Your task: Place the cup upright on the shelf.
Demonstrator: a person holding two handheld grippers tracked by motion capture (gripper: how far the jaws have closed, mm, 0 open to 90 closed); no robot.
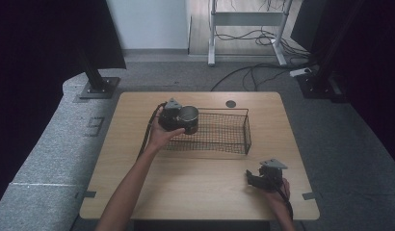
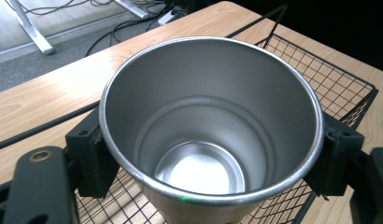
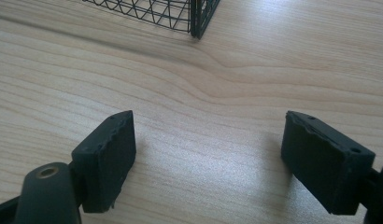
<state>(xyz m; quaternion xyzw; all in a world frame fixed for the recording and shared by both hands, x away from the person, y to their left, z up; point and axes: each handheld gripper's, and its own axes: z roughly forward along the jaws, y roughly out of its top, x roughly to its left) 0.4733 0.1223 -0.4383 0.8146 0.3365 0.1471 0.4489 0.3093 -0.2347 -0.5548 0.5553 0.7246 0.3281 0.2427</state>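
A steel cup (image 1: 188,119) hangs above the left end of a black wire basket (image 1: 219,144), with my left gripper (image 1: 178,120) shut on it. In the left gripper view the empty cup (image 2: 208,126) is upright, its mouth toward the camera, clamped between both pads (image 2: 94,154), and the basket mesh (image 2: 339,88) lies below and beyond it. My right gripper (image 1: 253,179) rests low over the table near the front right, open. In the right gripper view its gripper (image 3: 208,158) holds nothing between the jaws, and a corner of the basket (image 3: 194,18) shows ahead.
The wooden table (image 1: 195,187) has a round cable port (image 1: 230,103) behind the basket. Beyond the table are stand bases, a desk frame and cables on the grey floor. Bare wood lies between the basket and the front edge.
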